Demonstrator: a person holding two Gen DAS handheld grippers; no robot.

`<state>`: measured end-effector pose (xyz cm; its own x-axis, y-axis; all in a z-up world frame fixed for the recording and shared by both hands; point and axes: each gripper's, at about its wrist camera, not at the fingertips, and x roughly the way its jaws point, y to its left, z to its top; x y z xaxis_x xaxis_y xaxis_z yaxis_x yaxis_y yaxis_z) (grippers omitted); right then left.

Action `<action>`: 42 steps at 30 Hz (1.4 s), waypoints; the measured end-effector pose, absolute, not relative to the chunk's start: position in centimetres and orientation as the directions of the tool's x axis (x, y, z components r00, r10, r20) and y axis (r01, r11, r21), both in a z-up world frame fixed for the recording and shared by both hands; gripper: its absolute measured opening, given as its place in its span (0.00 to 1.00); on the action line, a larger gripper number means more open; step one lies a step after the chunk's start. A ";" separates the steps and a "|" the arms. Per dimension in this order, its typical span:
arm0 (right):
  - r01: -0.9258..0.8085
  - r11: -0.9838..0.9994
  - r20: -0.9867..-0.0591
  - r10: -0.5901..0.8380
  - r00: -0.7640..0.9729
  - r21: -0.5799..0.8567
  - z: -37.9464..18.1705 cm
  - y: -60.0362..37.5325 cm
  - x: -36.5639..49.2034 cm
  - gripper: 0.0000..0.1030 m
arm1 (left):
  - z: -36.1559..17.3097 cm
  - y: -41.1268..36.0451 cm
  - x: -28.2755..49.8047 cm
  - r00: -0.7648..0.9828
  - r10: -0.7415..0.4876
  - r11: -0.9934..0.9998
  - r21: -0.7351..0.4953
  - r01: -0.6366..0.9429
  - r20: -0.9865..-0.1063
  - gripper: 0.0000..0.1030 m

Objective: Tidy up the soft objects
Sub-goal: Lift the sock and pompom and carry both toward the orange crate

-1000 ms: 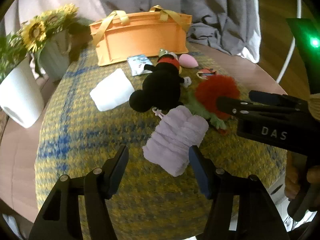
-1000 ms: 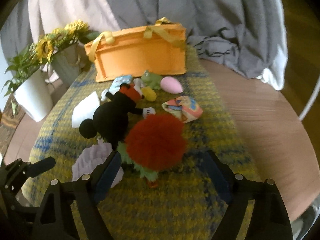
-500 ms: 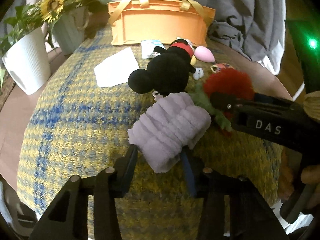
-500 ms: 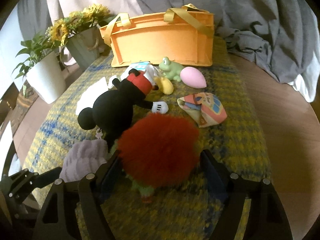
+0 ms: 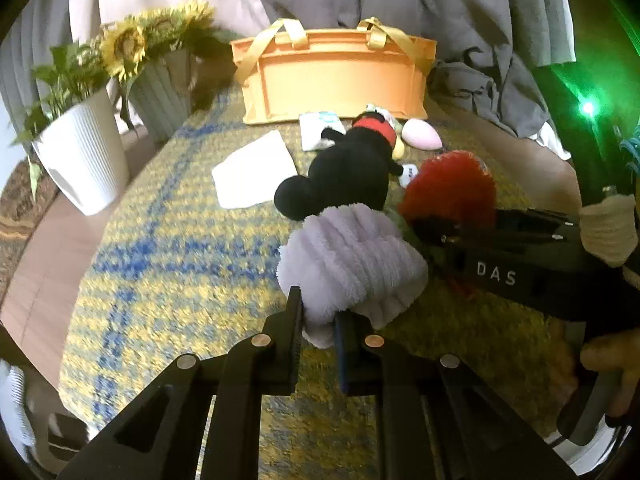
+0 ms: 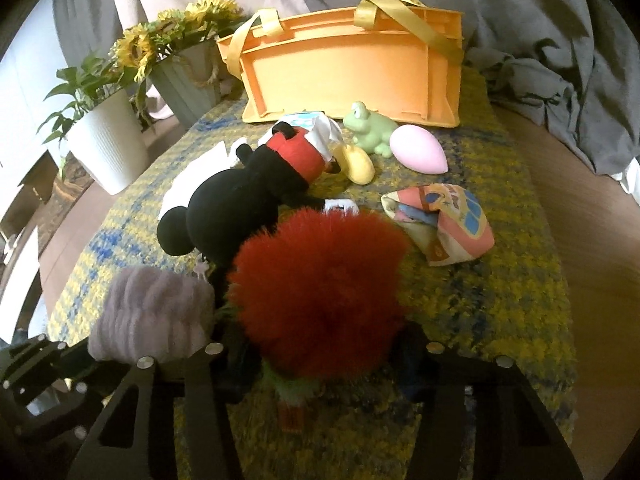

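Lilac plush pouch (image 5: pixel 352 264) beside red pompom (image 6: pixel 320 292).

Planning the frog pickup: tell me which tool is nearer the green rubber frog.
Right. The right tool straddles the red fluffy toy, nearer the green rubber frog; the left tool sits farther back.

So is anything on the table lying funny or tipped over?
Yes. The orange basket lies tipped on its side, its ribbed underside facing the toys, so nothing can drop in yet. The black mouse plush lies flopped face down beside the green frog, which sits upright.
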<state>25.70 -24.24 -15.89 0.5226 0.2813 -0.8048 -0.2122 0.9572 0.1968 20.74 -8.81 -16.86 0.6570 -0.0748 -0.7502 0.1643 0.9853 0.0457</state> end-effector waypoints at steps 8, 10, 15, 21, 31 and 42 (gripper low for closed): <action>-0.207 0.960 -0.773 0.276 0.571 0.190 -14.7 -24.4 24.9 0.41 | -15.7 -8.5 21.0 0.674 -0.091 0.985 0.034 0.170 -0.733 0.14; -0.197 0.962 -0.764 0.269 0.586 0.189 -14.3 -24.6 24.7 0.39 | -15.3 -8.4 21.2 0.678 -0.096 0.985 0.030 0.172 -0.729 0.14; -0.181 0.964 -0.752 0.266 0.603 0.196 -14.0 -24.5 24.4 0.37 | -14.4 -8.3 21.3 0.694 -0.098 0.982 0.045 0.185 -0.713 0.14; -0.183 0.965 -0.733 0.262 0.628 0.187 -13.7 -24.1 24.1 0.34 | -13.1 -7.6 21.4 0.715 -0.087 0.982 0.060 0.178 -0.694 0.14; -0.160 0.973 -0.661 0.228 0.715 0.163 -9.3 -24.2 23.2 0.34 | -10.0 -6.6 22.0 0.767 -0.118 0.985 0.021 0.169 -0.630 0.14; -0.096 0.984 -0.582 0.165 0.797 0.147 -4.5 -24.6 23.3 0.34 | -6.2 -6.1 23.1 0.831 -0.169 0.980 0.002 0.200 -0.530 0.13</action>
<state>23.31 -24.56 -4.54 0.7965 0.1647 -0.5818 -0.0958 0.9844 0.1474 23.08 -6.06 -6.17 0.8313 -0.1686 -0.5296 0.1999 0.9798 0.0018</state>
